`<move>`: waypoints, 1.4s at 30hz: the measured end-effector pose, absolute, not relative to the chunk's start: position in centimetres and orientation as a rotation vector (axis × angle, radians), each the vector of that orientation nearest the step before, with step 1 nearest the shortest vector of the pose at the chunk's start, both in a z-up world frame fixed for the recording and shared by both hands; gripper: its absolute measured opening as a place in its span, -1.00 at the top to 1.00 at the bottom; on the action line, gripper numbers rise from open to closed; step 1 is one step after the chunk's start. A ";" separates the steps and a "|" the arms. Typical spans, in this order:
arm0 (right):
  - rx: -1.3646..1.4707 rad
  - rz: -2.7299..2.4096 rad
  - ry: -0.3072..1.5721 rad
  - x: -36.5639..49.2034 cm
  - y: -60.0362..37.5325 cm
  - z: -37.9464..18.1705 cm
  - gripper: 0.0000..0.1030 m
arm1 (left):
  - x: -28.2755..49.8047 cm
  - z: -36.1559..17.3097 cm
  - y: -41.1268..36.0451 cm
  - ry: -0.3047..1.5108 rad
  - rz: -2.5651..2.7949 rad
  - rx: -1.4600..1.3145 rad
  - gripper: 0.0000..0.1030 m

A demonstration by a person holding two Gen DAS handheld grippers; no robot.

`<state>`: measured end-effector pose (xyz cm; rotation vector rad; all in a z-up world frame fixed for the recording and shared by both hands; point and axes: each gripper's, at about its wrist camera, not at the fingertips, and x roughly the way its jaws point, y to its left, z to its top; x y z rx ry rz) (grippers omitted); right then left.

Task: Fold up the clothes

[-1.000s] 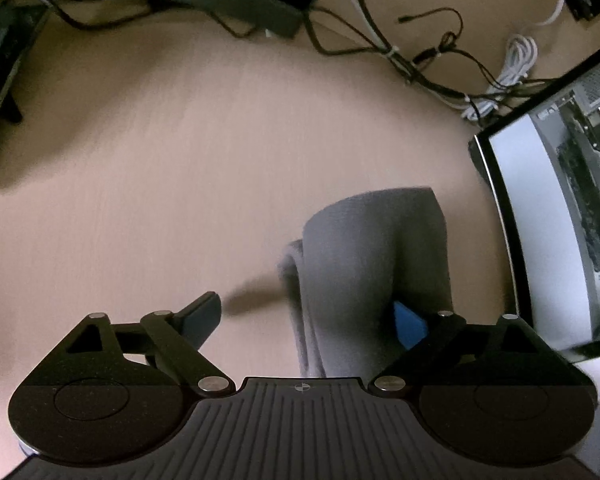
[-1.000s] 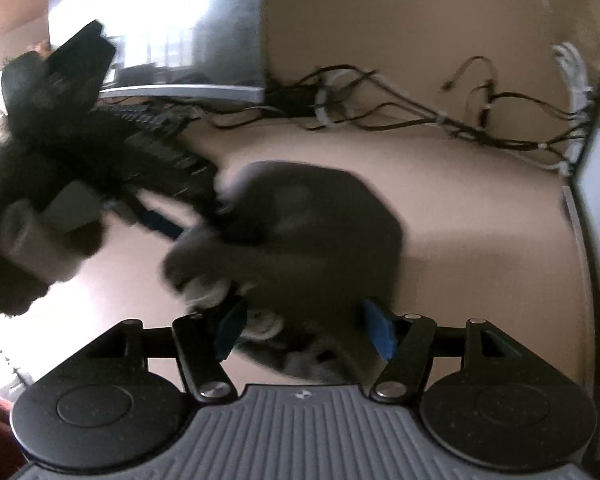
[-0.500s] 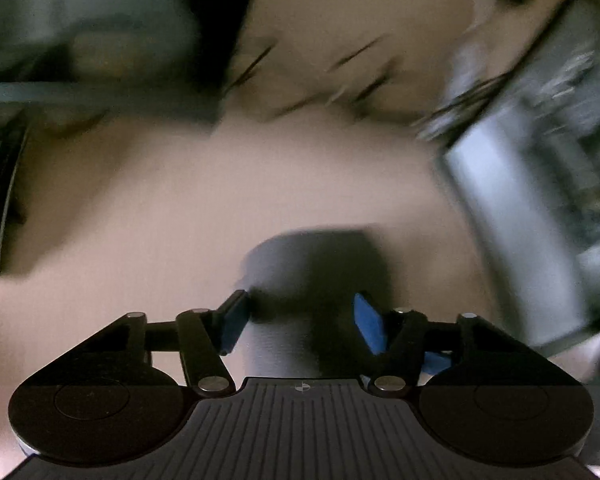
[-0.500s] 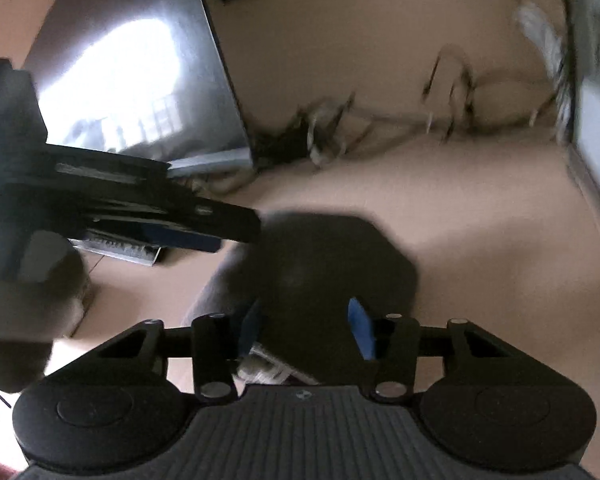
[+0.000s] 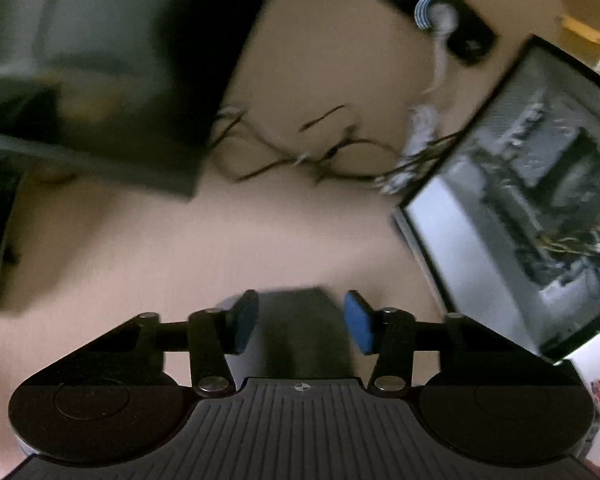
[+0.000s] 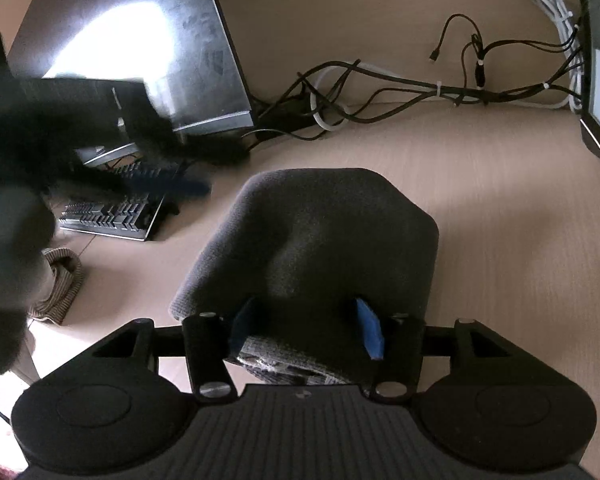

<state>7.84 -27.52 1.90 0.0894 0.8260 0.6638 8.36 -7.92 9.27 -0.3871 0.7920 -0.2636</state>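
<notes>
The wooden desk (image 6: 480,216) carried everything, so places here are given from the grey folded garment (image 6: 316,248) lying on it. Beyond the garment stood a dark monitor (image 6: 140,48) catching window glare, and to the right of it a second screen (image 5: 512,216) showed at the edge of both views. Nearer on the left of the garment lay a black keyboard (image 6: 108,216), with a striped knitted cloth (image 6: 60,284) crumpled just before it. Behind the garment ran a tangle of cables (image 6: 400,92).

A second ago the left gripper (image 5: 300,322) had its fingers spread wide with the garment reaching well ahead of it; half a second ago the gap had narrowed about the fabric. Now only a short dark end of the garment showed between the blue pads (image 5: 358,328), which stood apart on either side of it, and the blurred view suggested the gripper was drawing back. In my judgement the left side had let the fold go, so that crease was laid.

The right gripper (image 6: 306,326) had the garment's near edge running between its pads; they were partly open and I could not tell whether they pinched it. The bulk of the garment mounded just ahead of that gripper, resting on the desk.
</notes>
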 end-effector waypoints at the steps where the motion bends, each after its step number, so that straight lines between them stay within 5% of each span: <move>1: 0.085 0.664 0.826 7.9 -27.4 1.9 -0.10 | 9.0 8.8 -8.1 0.812 -0.256 -0.384 0.14; 6: 0.065 0.652 0.816 7.6 -27.5 1.9 -0.21 | 11.6 3.8 -8.1 0.953 -0.159 -0.365 0.51; 29: -0.070 0.493 0.770 3.5 -21.4 2.8 -0.26 | 10.0 3.4 -5.4 0.911 -0.382 -0.373 0.48; 33: -0.010 0.362 0.758 2.4 -21.9 4.1 -0.64 | 9.1 4.6 -5.5 0.895 -0.421 -0.319 -0.07; 35: 0.024 0.313 0.740 1.2 -22.7 4.8 -0.76 | 8.2 5.5 -5.7 0.878 -0.402 -0.277 -0.17; 37: 0.032 0.274 0.729 -0.4 -23.6 5.5 -0.90 | 6.9 6.4 -5.8 0.860 -0.375 -0.249 -0.54; 42: 0.091 0.224 0.718 -2.9 -25.9 6.2 -1.00 | 3.0 8.0 -5.7 0.808 -0.313 -0.164 -0.82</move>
